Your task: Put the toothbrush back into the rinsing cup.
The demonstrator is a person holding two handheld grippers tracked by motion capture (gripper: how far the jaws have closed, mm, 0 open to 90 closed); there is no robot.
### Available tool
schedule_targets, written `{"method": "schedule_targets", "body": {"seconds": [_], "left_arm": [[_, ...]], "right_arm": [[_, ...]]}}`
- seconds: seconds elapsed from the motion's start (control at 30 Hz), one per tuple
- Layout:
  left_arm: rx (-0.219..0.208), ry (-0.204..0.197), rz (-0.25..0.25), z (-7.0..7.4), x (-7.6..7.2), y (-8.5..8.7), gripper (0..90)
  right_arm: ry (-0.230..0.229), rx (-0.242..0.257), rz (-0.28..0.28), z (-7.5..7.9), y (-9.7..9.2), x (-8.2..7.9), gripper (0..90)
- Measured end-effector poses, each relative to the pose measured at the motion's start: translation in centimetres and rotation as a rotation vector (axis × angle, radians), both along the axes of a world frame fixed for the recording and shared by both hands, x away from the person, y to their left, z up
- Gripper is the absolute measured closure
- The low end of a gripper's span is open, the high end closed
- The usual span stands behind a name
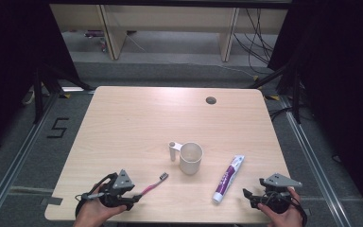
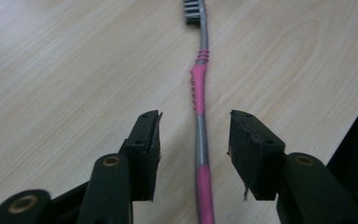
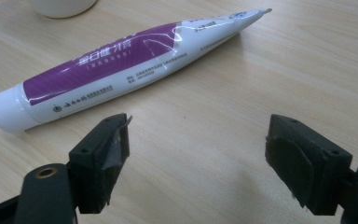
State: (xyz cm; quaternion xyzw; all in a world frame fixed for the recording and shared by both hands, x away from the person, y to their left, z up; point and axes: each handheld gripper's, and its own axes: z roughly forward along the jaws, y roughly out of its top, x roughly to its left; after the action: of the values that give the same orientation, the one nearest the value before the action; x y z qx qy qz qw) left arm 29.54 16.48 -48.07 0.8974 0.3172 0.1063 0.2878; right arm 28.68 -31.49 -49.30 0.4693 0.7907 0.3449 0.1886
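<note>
Along the table's (image 1: pixel 123 118) near edge, the left gripper (image 2: pixel 195 140) straddles a slim toothbrush (image 2: pixel 199 98) with a pink and grey handle, lying flat near the left front corner; its jaws stand apart on either side, not touching it. Near the right front corner, the right gripper (image 3: pixel 198 144) has its jaws wide over bare wood grain. Just beyond lies a glossy purple-and-white toothpaste tube (image 3: pixel 121 60). Farther in stands a cream cup (image 1: pixel 191 158), with broad open tabletop behind.

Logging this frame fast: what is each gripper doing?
Left gripper: open, jaws either side of the toothbrush, not pressing it.
Right gripper: open, holding nothing.
</note>
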Motion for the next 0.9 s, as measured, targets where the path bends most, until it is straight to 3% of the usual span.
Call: {"method": "schedule_targets", "body": {"seconds": [0.07,0.1,0.13,0.27,0.3,0.57,0.63,0.8,0.9], "left_arm": [[0.035,0.002,-0.024,-0.1,0.3,-0.5,57.2],[0.040,0.009,-0.021,-0.1,0.4,-0.7,58.2],[0.059,0.000,-0.033,-0.1,0.6,-0.9,60.7],[0.086,0.010,-0.052,-0.1,1.0,-1.3,63.9],[0.099,0.011,-0.060,-0.2,1.1,-1.4,64.9],[0.150,0.053,-0.103,-0.1,1.7,-2.4,68.9],[0.181,0.071,-0.131,0.0,1.9,-2.6,69.4],[0.192,0.092,-0.135,0.0,2.2,-3.0,70.9],[0.199,0.095,-0.137,0.0,2.5,-3.1,71.2]], "right_arm": [[-0.013,0.009,0.025,-0.2,0.0,0.2,22.8],[0.025,0.036,-0.005,-0.1,0.3,-0.1,22.9],[-0.013,0.008,0.022,-0.2,0.1,0.1,23.0],[-0.019,-0.004,0.021,-0.2,0.1,0.1,23.1],[0.014,0.029,0.001,-0.2,0.3,-0.1,23.2],[0.030,0.033,0.006,-0.2,0.4,-0.1,23.5],[0.028,0.032,0.008,-0.2,0.4,-0.1,23.6],[0.038,0.038,0.000,-0.2,0.4,-0.1,23.6],[0.013,0.012,0.028,-0.3,0.2,0.1,23.7]]}}
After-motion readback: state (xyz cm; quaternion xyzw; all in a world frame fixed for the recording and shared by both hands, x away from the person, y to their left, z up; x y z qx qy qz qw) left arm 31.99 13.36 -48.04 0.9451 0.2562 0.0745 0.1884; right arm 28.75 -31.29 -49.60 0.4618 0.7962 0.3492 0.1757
